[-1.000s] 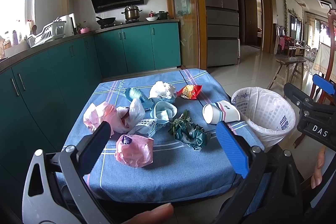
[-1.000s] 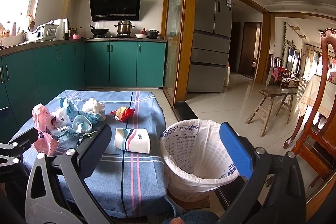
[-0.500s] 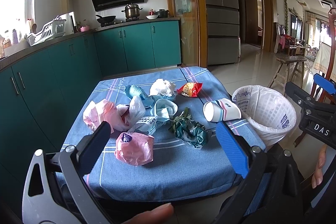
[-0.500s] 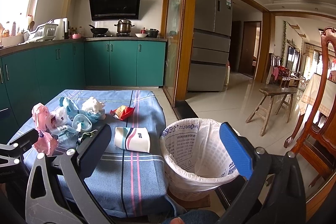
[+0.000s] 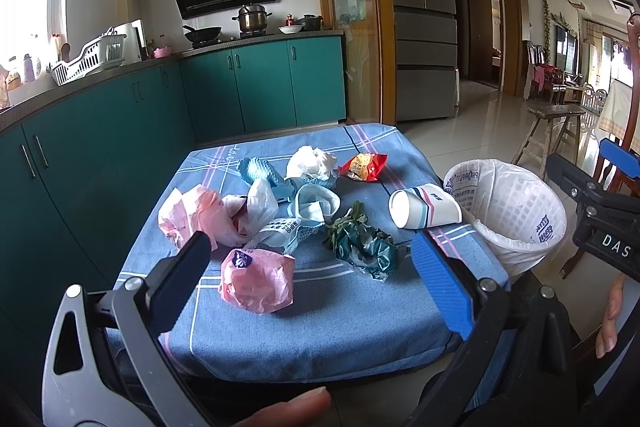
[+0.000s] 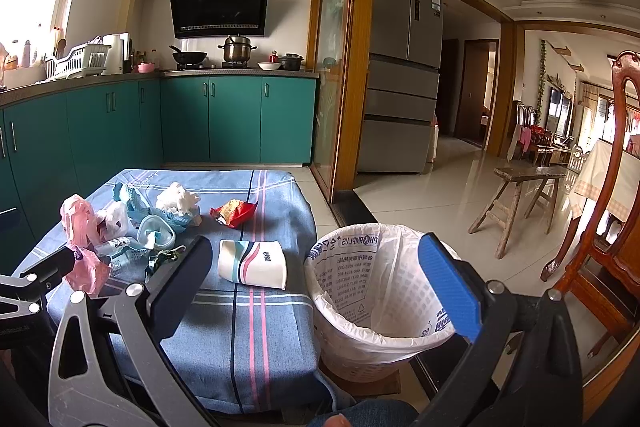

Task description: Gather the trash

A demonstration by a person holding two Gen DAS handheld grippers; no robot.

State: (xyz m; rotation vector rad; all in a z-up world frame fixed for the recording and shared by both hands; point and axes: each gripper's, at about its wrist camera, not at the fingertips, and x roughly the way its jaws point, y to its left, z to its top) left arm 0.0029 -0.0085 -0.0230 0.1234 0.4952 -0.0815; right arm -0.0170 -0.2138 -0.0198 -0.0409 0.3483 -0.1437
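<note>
Both grippers hover level at the near edge of the cloth-covered counter, jaws spread wide and empty. The left gripper frames a crumpled pink plastic bag and a wrinkled dark green wrapper. The right gripper frames a paper cup lying on its side beside the bag-lined bin. Only the right view shows a wooden stool in full.

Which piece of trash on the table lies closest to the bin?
The white paper cup with stripes, lying on its side at the table edge beside the lined bin; the crumpled bags sit farther away.
</note>
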